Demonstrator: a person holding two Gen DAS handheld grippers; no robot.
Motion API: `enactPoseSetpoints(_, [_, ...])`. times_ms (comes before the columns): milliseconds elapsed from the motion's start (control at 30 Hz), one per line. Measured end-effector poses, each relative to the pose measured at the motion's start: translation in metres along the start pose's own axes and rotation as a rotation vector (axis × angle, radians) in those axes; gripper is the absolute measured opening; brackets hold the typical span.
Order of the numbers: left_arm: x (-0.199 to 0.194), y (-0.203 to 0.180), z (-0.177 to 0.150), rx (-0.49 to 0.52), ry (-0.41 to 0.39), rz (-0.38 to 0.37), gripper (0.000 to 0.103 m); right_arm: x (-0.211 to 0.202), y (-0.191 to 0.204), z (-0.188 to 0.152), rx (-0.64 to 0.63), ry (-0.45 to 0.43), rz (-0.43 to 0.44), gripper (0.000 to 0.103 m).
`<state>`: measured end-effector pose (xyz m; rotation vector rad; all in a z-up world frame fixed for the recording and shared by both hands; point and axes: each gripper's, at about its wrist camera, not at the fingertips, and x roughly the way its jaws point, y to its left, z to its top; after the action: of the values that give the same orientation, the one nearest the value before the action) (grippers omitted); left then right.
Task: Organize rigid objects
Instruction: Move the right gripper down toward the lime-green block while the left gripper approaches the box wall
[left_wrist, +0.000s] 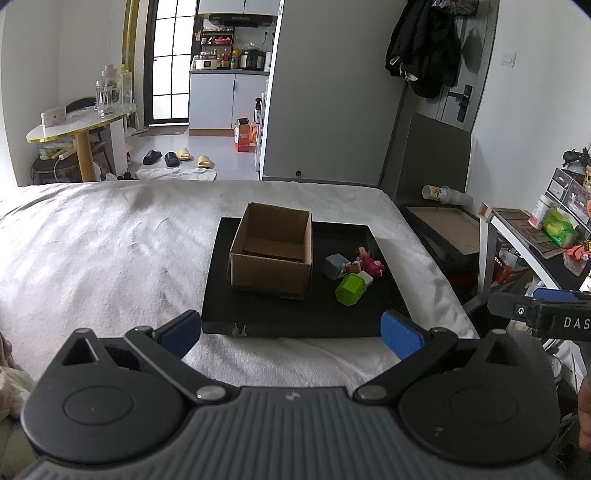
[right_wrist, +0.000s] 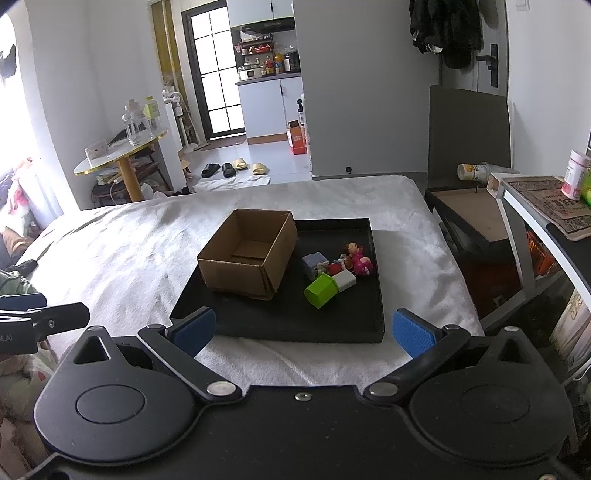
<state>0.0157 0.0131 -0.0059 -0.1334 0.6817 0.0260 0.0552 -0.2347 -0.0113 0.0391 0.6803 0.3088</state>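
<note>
A black tray (left_wrist: 295, 321) (right_wrist: 280, 328) lies on a white-covered bed. On its left half stands an open cardboard box (left_wrist: 271, 256) (right_wrist: 247, 254) with nothing visible inside. On the right half sits a cluster of small toys: a green block (left_wrist: 350, 290) (right_wrist: 321, 291), a grey-blue block (left_wrist: 335, 266) (right_wrist: 314, 264), a white piece (right_wrist: 347, 280) and a pink figure (left_wrist: 371, 263) (right_wrist: 360, 262). My left gripper (left_wrist: 291, 334) hangs open short of the tray's near edge. My right gripper (right_wrist: 304, 332) is open too, just before that edge, holding nothing.
The white bed cover (left_wrist: 110, 258) stretches left of the tray. A cluttered side shelf (left_wrist: 546, 236) (right_wrist: 535, 206) and a dark frame stand to the right of the bed. A round table (left_wrist: 81, 122) and slippers on the floor lie beyond the bed.
</note>
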Motion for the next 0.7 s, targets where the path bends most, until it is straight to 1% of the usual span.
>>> enactPoseSetpoints(233, [0.019,0.006,0.005,-0.013,0.032,0.001,0.103,0.017,-0.005,0.001,0.007,0.037,-0.024,0.103])
enactPoseSetpoints(300, [0.026,0.008,0.006,-0.013,0.045,0.012,0.103,0.022,-0.005,0.002,0.010,0.043,-0.032,0.103])
enactPoseSetpoints(467, [0.038,0.010,0.011,-0.024,0.059,0.006,0.103,0.034,-0.008,0.003,0.015,0.045,-0.053,0.103])
enactPoseSetpoints(567, [0.046,0.009,0.014,-0.020,0.069,0.002,0.103,0.043,-0.013,0.005,0.031,0.051,-0.078,0.103])
enactPoseSetpoints(700, [0.058,0.008,0.018,-0.008,0.079,0.006,0.103,0.055,-0.017,0.009,0.039,0.065,-0.082,0.103])
